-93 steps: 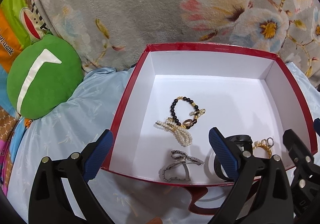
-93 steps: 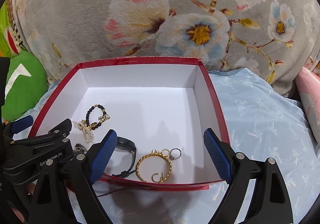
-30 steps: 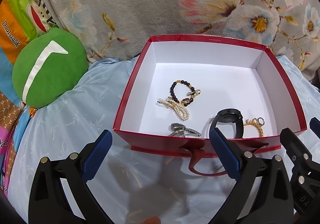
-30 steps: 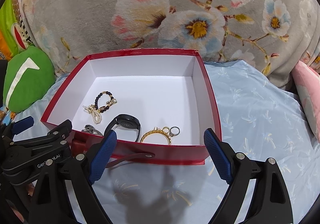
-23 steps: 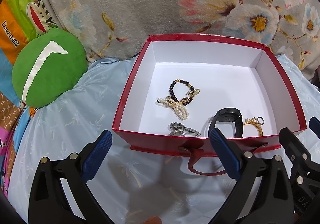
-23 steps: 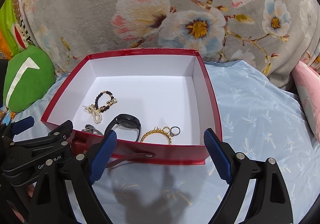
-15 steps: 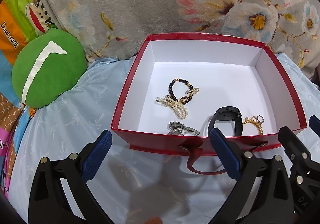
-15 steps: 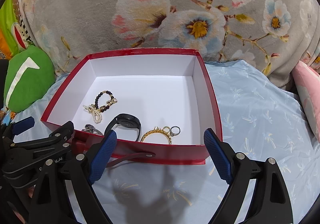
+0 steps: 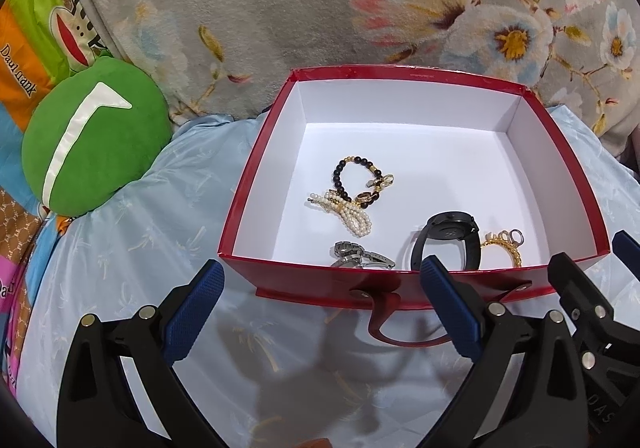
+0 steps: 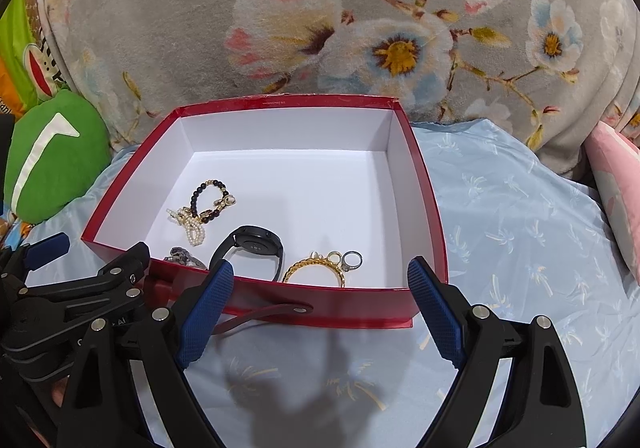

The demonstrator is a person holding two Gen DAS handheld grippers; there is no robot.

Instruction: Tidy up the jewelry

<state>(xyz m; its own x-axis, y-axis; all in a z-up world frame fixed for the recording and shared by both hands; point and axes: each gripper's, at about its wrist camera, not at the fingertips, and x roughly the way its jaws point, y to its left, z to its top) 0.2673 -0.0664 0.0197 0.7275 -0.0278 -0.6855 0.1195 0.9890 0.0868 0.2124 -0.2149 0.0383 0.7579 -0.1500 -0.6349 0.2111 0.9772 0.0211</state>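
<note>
All the jewelry is lying inside the red box (image 10: 372, 314); both grippers, left gripper (image 9: 320, 308) and right gripper (image 10: 320, 308), are hovering with jaws wide and holding nothing; the task is looking nearly finished.

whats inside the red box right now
Inside the red box: a black-and-gold bead bracelet touching a pearl strand, a black watch, a gold bangle with rings. A silver watch is partly hidden behind the near wall.
</note>
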